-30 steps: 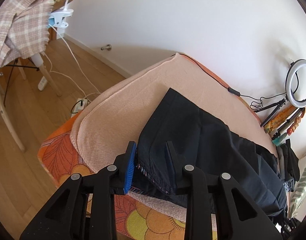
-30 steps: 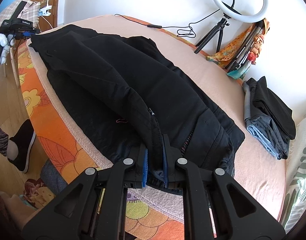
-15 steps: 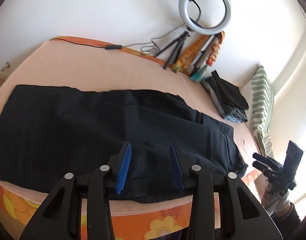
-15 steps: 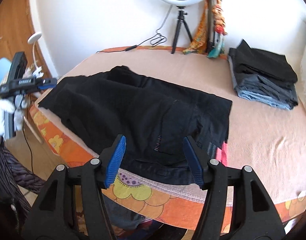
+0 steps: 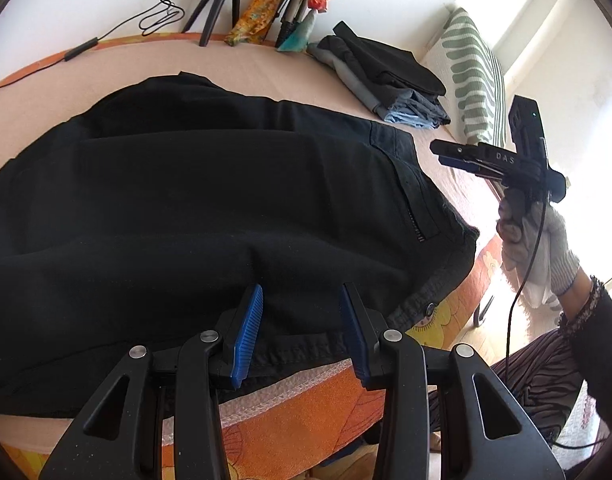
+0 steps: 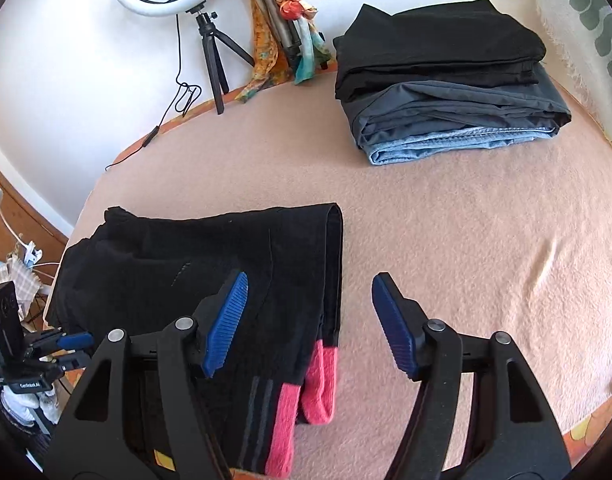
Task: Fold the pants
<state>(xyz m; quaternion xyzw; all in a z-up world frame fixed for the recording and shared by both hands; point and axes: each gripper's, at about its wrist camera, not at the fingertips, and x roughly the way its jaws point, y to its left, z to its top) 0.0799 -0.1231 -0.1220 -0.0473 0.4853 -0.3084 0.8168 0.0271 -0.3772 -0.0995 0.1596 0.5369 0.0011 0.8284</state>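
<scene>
Between folds: black pants (image 5: 210, 200) flat on bed (image 6: 445, 240), stack of folded clothes (image 6: 445, 80) at 1 o'clock; left gripper (image 5: 302, 320) and right gripper (image 6: 309, 320) both spread, empty; next, probably regrasp and fold crosswise.

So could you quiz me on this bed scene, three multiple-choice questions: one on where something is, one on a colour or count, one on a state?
1. Where is the stack of folded clothes?
A. At the far side of the bed near the wall
B. On the floor
C. On top of the black pants

2. What colour are the pads on the tongs?
A. Red
B. Blue
C. White

3. How are the right tongs?
A. Shut on the pants
B. Open, holding nothing
C. Shut on a pillow

Answers: 1 A, the stack sits by the wall, apart from the black pants. 2 B, the ribbed pads are blue. 3 B, a wide gap shows between the pads.
</scene>
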